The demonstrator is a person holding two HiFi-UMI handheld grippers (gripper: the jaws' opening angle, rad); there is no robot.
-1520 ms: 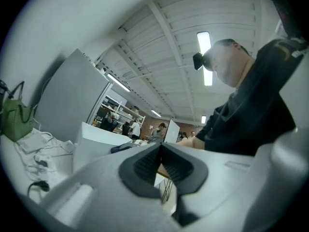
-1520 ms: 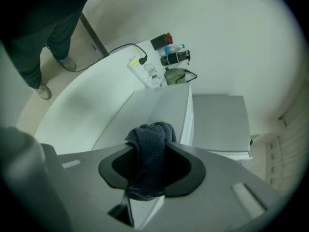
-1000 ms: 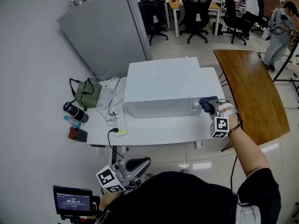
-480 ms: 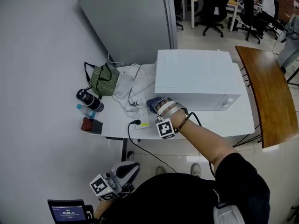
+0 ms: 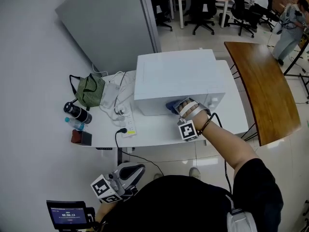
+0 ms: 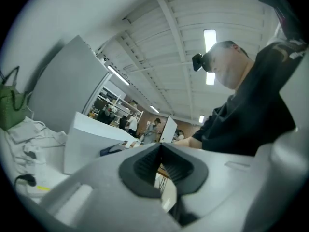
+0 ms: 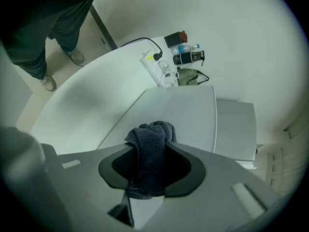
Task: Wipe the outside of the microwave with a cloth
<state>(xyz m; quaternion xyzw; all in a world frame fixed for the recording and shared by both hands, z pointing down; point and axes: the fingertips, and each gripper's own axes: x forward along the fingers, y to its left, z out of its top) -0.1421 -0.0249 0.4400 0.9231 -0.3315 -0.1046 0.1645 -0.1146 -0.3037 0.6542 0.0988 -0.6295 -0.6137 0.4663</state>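
Note:
A white microwave (image 5: 176, 76) stands on the white desk (image 5: 159, 132). My right gripper (image 5: 177, 106) is shut on a dark blue cloth (image 5: 172, 106), which presses against the middle of the microwave's front face. In the right gripper view the bunched cloth (image 7: 150, 149) fills the jaws, its tip on the microwave front (image 7: 186, 117). My left gripper (image 5: 136, 170) hangs low below the desk's front edge, away from the microwave. In the left gripper view its pads (image 6: 145, 166) meet with nothing between them, and the microwave (image 6: 89, 141) shows beyond.
Left of the microwave lie a power strip with cables (image 5: 126, 122), a green bag (image 5: 90, 91), a black flask (image 5: 77, 113), a water bottle (image 5: 74, 124) and a small dark box (image 5: 81, 137). A brown table (image 5: 260, 88) stands right. A grey partition (image 5: 108, 25) rises behind.
My right gripper with the cloth has swept along the microwave's front: from its right end to past the left end, then back to the middle. The head view shifted too.

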